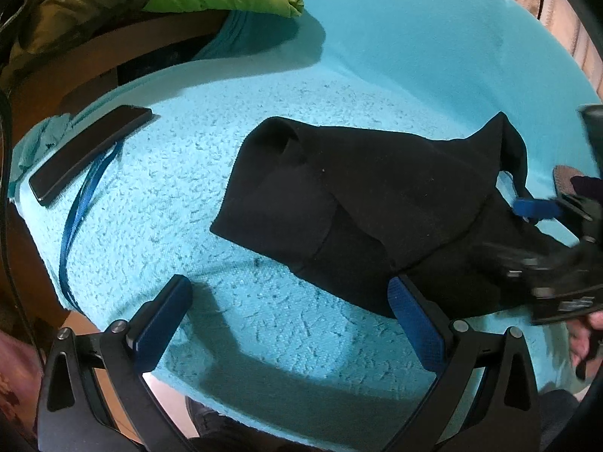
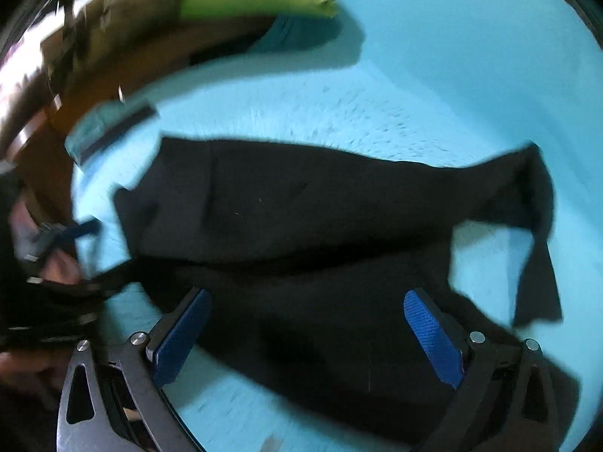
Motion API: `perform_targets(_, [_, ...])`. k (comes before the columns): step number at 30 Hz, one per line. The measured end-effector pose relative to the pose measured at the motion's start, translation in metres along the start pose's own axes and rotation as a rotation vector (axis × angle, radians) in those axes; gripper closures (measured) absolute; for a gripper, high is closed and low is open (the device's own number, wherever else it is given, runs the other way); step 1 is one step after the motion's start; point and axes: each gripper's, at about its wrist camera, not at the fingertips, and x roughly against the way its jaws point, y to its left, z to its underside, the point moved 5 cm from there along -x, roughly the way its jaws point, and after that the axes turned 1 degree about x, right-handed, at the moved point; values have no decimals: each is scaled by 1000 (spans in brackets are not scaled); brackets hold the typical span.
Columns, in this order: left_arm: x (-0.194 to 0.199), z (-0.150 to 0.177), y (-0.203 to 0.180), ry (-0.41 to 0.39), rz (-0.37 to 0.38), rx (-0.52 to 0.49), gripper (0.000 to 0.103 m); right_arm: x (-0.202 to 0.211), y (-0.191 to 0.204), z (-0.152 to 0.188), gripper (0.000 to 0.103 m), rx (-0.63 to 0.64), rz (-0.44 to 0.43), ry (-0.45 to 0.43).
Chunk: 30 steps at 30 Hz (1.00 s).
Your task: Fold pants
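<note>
Both claws, left claw (image 1: 290,297) and right claw (image 2: 307,310), gape wide over black pants (image 1: 361,203).

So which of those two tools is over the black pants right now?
The right tool: its open blue fingers sit over the black pants. The left tool, also open, hovers mostly over bare turquoise blanket beside them.
</note>
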Motion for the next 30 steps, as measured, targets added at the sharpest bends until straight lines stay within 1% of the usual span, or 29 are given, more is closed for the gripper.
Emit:
perform_targets(1, [-1,0,-1,3,-6,-7,0,-11,3,-3,1,38,37,25])
perform_targets(2, [-1,0,-2,5,-13,-13,0,-16,4,-5,1,51,55,31])
perform_targets(3, [-1,1,-4,8,-19,-18,0,-18,5,-10,1,47,56,18])
perform_targets(5, [-2,0,-4,14,-23,-16,0,-16,1,-16,1,25,57,-7])
perform_targets(8, [-2,0,-3,21,-16,-4,0,-19,-8,-36,1,-28,127,-51])
perform_targets(12, [-1,-1,-2,25,-6,5,0,-33,-14,-60,1,-57,172,-65])
perform_targets(15, [-3,-4,1,23,2,14,0,-35,-18,-91,1,-51,226,-144])
perform_targets(16, [-3,-5,2,22,3,16,0,-32,-23,-103,1,-61,262,-173])
perform_targets(17, [-2,-5,2,21,6,19,0,-29,-29,-112,1,-93,291,-183])
perform_targets(18, [-2,-5,2,20,11,21,0,-27,-33,-117,1,-121,291,-183])
perform_targets(19, [-1,-5,3,19,20,22,0,-21,-32,-118,1,-141,253,-190])
perform_targets(20, [0,-5,4,19,26,23,0,-13,-30,-115,1,-134,234,-212])
perform_targets(22, [0,-5,6,17,38,27,0,1,-28,-106,1,-106,248,-249])
perform_targets(24, [1,-5,7,14,47,36,0,11,-31,-93,1,-105,228,-250])
perform_targets(25, [1,-4,7,12,48,39,0,20,-36,-84,1,-116,213,-258])
perform_targets(27, [2,-4,8,7,44,38,0,36,-44,-69,1,-139,213,-270])
perform_targets(30, [2,-2,8,2,37,32,0,70,-70,-34,1,-213,195,-299])
